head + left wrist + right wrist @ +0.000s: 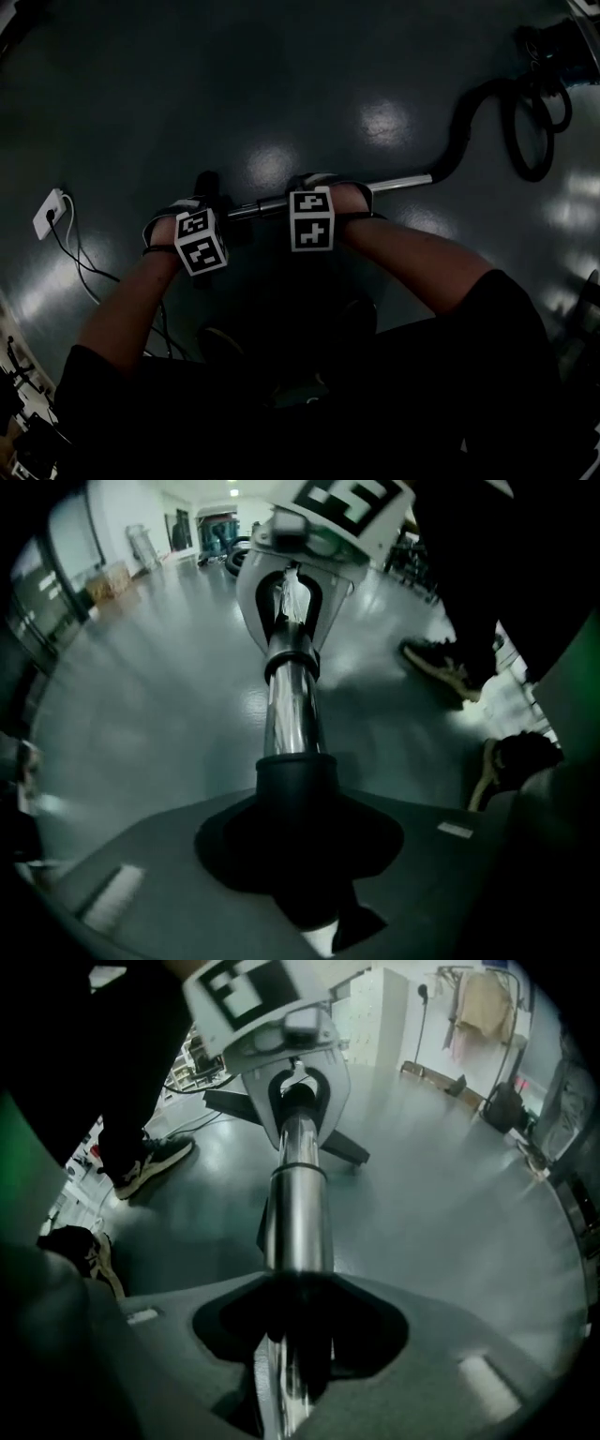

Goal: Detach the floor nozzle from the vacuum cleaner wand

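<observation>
- The left gripper, white-bodied and carrying a black-and-white marker cube, is pointing steeply down. It is clamping the black plastic neck collar of the floor nozzle, and the collar is filling the gap between its jaws.
- Just to that gripper's right along the tube, the right gripper is gripping the shiny chrome metal wand. The wand is passing straight through between its jaws.
- The wand is bridging the short stretch from one gripper to the other. Its end is sitting inside the round, matt black collar, so the two parts are not yet separated.
- Beyond the left gripper, on the side away from the right one, the flat black floor nozzle head is lying low and wide on the glossy dark grey floor.
- Past the right gripper's far side, the chrome tube is running on into a black flexible hose. The hose is curving away towards the dark vacuum cleaner body, which is too dim for detail.
- Well out to the left gripper's left, a white socket block is lying on the floor with a thin black cable trailing from it.
</observation>
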Demonstrator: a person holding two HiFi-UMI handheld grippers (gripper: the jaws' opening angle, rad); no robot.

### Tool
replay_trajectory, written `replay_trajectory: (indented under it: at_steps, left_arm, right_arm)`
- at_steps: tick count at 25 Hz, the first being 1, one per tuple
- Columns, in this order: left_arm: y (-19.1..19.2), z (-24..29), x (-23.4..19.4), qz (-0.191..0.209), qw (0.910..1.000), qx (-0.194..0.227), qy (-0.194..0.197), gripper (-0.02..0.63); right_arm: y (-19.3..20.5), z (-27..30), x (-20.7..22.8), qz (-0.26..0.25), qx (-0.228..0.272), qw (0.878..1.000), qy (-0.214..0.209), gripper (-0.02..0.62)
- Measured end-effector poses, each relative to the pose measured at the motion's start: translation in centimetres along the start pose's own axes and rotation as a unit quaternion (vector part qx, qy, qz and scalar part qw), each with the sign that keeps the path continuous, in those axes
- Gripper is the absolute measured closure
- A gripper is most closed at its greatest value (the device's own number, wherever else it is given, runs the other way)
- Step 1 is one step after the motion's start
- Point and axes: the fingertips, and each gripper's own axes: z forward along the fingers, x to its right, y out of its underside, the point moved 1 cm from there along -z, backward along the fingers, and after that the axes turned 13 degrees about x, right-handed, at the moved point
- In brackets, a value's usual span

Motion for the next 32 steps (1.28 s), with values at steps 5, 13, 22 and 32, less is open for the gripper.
replay_trajectory:
  at_steps: [5,13,22,32]
  left_arm:
    - [1.2,-1.0,-4.0,0.144,0.9703,-0.085,-0.175,0.478]
    - [0.4,-1.6,-2.1,-0.01,0.9998,0.018,-0.001,0.5]
    - [-1.1,-3.5,2.5,-0.209,0.9526,0.057,0.214,0.498]
    - [0.8,-4.5,-4.5,0.115,0.9751,-0.038,-0.186,0.5]
  right_arm:
    - [-0.7,-0.3,1.5,0.022,0.009,1.0,0.01,0.443]
    - [-1.7,-0.5,1.6,0.005,0.013,1.0,0.016,0.446]
    - [-2.1,-0.7,0.9,-0.043,0.009,0.999,0.025,0.446]
    - [-3.2,-1.4,2.5,0.0,0.032,0.999,0.018,0.446]
